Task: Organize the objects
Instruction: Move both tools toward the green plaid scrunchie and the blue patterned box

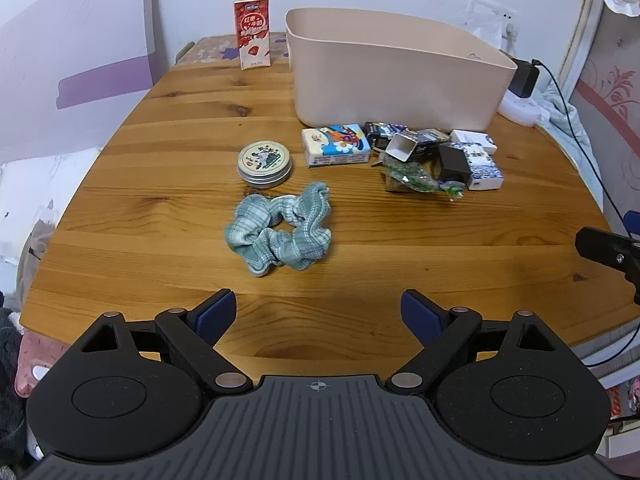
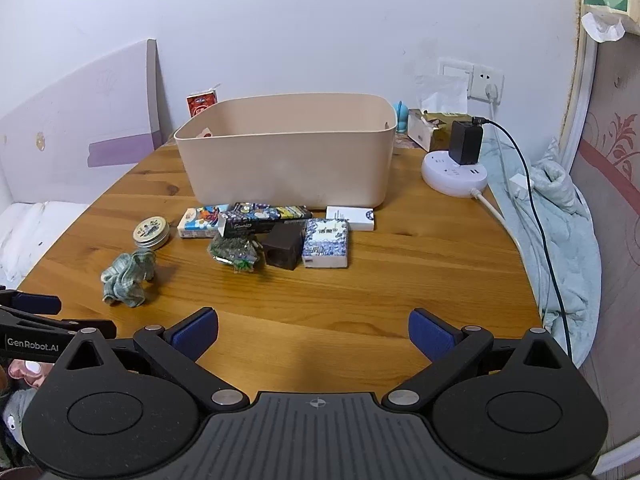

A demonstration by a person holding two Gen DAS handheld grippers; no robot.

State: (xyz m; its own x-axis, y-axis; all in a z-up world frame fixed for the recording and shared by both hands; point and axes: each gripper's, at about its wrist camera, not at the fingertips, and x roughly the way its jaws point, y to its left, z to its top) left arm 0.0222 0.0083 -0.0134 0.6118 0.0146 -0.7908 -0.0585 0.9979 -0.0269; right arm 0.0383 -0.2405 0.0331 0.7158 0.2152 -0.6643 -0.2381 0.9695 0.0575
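**Both grippers wide, objects untouched on table**

Nearest the near edge of the table [image 1: 160,240]: left gripper [image 1: 318,316], fingers spread, holding nothing. Right gripper [image 2: 314,334] likewise spread and empty.

Scrunchie [image 1: 280,230], teal, lies flat just ahead of the left gripper, long axis running roughly left-right. Round tin [image 1: 265,162] just behind it, lid up. Tissue pack [image 1: 336,145] near the tin, long side parallel to the bin wall. Small boxes [image 2: 325,242] and a green wrapper [image 2: 234,251] clustered beside it. Beige bin [image 2: 286,156] behind them, toward the far edge, long axis left-right. Milk carton [image 1: 252,34] upright at the far edge.
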